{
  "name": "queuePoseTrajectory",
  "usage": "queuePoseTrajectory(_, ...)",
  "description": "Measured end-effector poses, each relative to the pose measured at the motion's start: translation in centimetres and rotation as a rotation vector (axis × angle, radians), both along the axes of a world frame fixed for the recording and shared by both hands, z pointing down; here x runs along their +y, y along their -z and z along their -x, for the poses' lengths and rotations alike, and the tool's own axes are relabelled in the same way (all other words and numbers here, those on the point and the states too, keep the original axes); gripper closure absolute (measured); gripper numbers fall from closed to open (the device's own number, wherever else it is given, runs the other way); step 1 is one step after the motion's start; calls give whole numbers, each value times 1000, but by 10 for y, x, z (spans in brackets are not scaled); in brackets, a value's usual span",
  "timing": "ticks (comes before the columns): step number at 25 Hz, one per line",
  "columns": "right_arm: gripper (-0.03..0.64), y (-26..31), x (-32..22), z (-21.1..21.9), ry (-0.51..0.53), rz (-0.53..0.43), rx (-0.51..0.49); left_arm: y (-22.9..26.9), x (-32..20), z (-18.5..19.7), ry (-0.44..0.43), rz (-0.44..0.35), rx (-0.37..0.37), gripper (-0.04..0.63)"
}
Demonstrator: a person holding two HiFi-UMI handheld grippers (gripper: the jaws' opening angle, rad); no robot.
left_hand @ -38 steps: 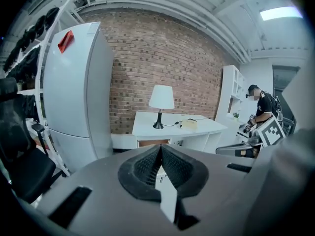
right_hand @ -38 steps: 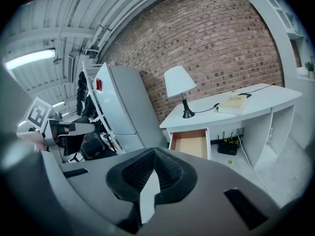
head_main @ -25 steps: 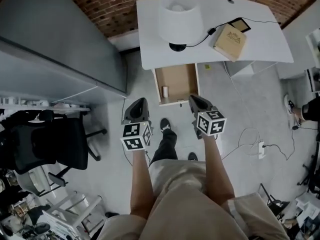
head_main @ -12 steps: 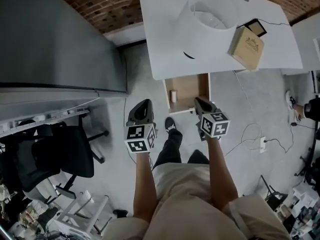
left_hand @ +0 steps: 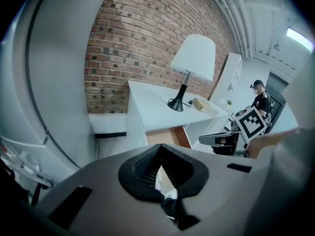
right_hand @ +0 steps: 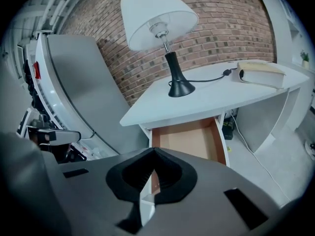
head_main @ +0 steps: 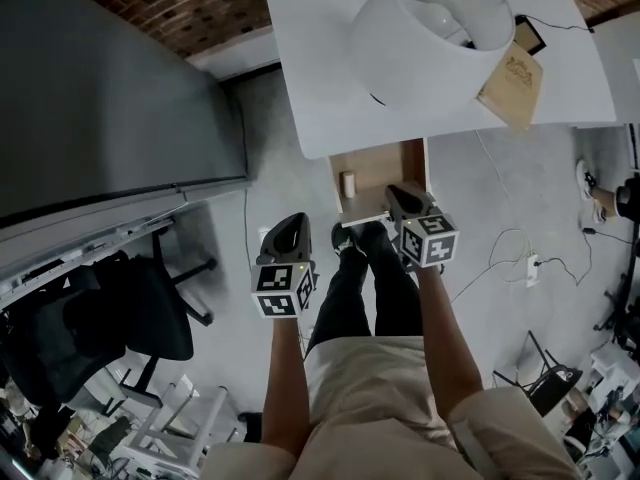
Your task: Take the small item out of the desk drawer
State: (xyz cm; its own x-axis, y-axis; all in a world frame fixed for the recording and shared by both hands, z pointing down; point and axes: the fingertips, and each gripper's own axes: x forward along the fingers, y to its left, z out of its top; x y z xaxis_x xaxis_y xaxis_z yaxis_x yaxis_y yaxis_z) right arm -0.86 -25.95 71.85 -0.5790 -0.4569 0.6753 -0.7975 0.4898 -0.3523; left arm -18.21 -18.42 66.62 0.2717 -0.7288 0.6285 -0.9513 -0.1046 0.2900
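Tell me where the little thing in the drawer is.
In the head view, the small item stands by the left wall of the open drawer, below the desk edge.

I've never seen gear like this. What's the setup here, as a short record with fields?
Drawer: open, under the white desk
Small item: pale, by the drawer's left wall
Left gripper: shut, empty, short of the drawer
Right gripper: shut, empty, at the drawer's front edge
On desk: lamp, tan book
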Motion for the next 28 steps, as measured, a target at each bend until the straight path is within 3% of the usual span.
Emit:
queuePoseTrajectory(19, 592, -123, 1, 22, 85, 92, -4, -98, -8, -49, -43, 42, 7, 578)
queuePoseTrajectory(28, 588, -188, -6, 29, 102, 277, 34, -139, -21, -62, -102, 45, 6, 578)
